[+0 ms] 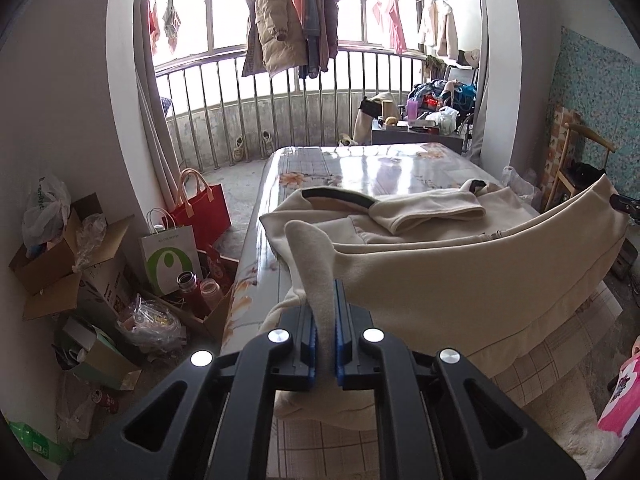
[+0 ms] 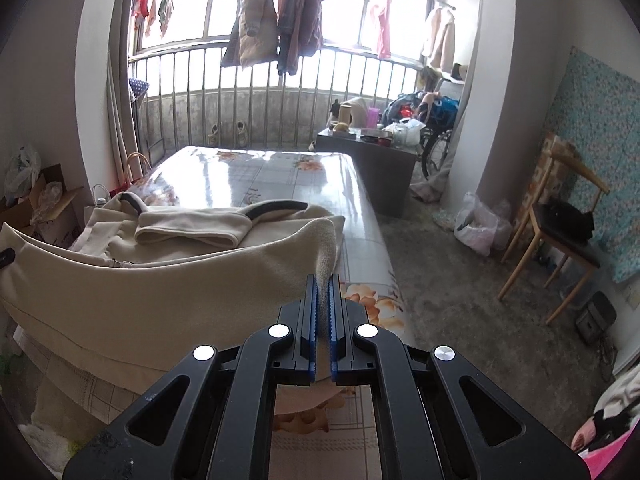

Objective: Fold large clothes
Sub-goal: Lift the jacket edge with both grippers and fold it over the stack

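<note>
On the glossy floral-print surface (image 1: 360, 168) lies a cream fleece hooded sweatshirt with dark collar trim (image 1: 400, 264), its upper part and one folded sleeve resting flat. Left gripper (image 1: 325, 308), black with blue pads, points forward and moderately downward, jaws closed tight on one corner of the sweatshirt's hem, a tongue of fabric standing above the pads. Right gripper (image 2: 322, 308), similarly angled, is clamped on the opposite hem corner. Between the two grippers the hem is raised off the surface and stretched into a taut, bowed band. Hanging coats (image 2: 276, 16) and a wooden chair (image 2: 560, 220) occupy the background.
</note>
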The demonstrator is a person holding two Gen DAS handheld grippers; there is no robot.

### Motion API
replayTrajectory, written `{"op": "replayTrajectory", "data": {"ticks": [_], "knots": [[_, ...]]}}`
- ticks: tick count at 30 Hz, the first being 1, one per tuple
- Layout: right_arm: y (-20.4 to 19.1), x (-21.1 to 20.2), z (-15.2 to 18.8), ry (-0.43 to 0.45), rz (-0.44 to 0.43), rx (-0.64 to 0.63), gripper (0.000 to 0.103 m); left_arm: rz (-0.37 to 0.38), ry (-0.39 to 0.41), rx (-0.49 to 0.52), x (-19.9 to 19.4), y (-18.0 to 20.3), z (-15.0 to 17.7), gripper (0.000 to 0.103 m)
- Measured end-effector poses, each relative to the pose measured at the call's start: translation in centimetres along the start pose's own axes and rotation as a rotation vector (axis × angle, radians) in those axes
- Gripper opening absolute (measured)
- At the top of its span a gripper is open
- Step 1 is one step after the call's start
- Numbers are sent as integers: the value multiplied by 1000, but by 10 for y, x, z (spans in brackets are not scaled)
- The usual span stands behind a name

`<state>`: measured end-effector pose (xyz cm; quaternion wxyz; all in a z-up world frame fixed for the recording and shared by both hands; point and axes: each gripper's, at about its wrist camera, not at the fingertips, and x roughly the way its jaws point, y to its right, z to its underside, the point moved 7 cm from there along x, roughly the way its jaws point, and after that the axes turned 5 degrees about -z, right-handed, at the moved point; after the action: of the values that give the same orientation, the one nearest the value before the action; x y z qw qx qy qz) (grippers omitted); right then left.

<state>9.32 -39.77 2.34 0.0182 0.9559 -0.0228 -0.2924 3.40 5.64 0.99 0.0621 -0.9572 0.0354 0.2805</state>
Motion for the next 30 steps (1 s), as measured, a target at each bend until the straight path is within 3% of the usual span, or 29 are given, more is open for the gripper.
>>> {"op": "replayTrajectory", "data": {"ticks": [9, 18, 24, 30], "knots": [[6, 17, -54, 91, -3, -3, 3, 1, 101, 3, 20, -10, -67, 7], [19, 90, -117, 98, -56, 10, 3, -38, 146, 75, 89, -16, -139, 7], [13, 170, -128, 13, -69, -3, 3, -44, 19, 97, 179, -19, -159, 7], [7, 264, -96, -171, -47, -20, 6, 9, -252, 41, 276, -22, -128, 10]]}}
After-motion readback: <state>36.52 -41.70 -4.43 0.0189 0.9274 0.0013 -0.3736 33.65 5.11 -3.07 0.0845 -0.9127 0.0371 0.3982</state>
